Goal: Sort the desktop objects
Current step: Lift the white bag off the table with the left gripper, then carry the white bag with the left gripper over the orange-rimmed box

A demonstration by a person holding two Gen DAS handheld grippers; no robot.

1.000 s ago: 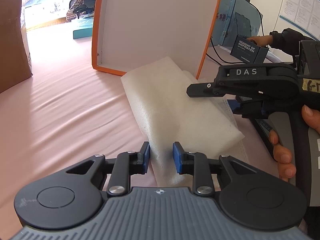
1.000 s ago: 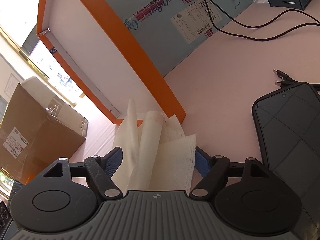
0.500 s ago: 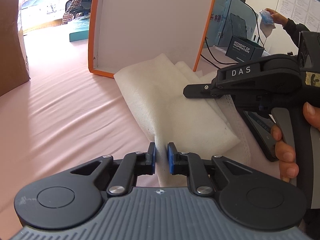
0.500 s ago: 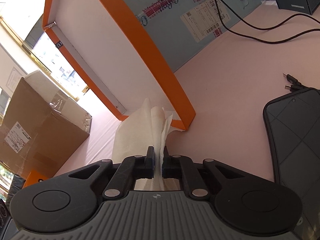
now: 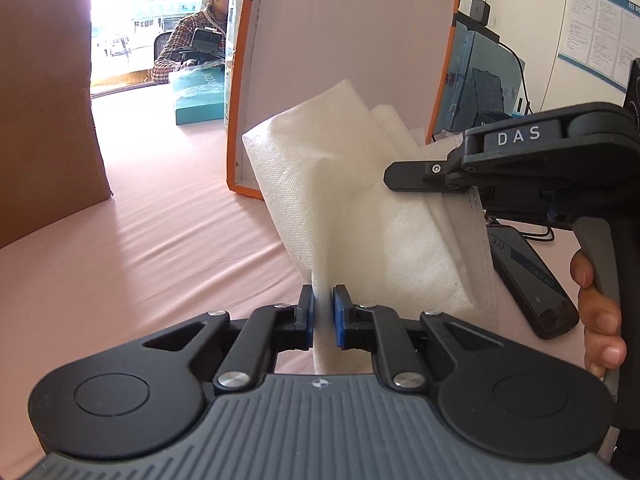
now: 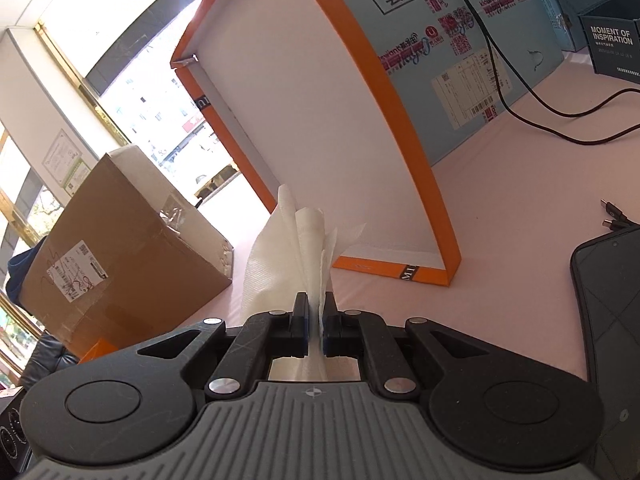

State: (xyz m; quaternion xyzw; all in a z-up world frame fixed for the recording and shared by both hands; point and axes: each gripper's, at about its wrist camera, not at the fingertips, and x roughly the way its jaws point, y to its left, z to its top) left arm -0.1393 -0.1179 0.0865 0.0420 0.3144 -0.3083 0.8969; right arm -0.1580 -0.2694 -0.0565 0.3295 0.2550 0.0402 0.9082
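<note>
A folded white cloth (image 5: 352,208) hangs lifted above the pink table, held at two edges. My left gripper (image 5: 322,310) is shut on its near edge, blue pads pressing the fabric. In the left wrist view the right gripper (image 5: 404,178) comes in from the right, clamped on the cloth's far right side; a hand (image 5: 596,316) grips its handle. The right wrist view shows my right gripper (image 6: 316,312) shut on the bunched white cloth (image 6: 296,248), which rises in folds ahead of the jaws. An orange-rimmed white box lid (image 5: 344,60) stands upright just behind the cloth.
A brown cardboard box (image 5: 44,100) stands at the left. A black phone (image 6: 608,320) and black cables (image 6: 560,112) lie on the pink table (image 5: 140,248) to the right. A blue printed box (image 6: 460,48) and a dark card box (image 6: 608,44) stand behind. A person (image 5: 188,44) sits far back.
Both grippers closed on the white cloth and lifted it off the table; it now hangs between them in front of the orange lid.
</note>
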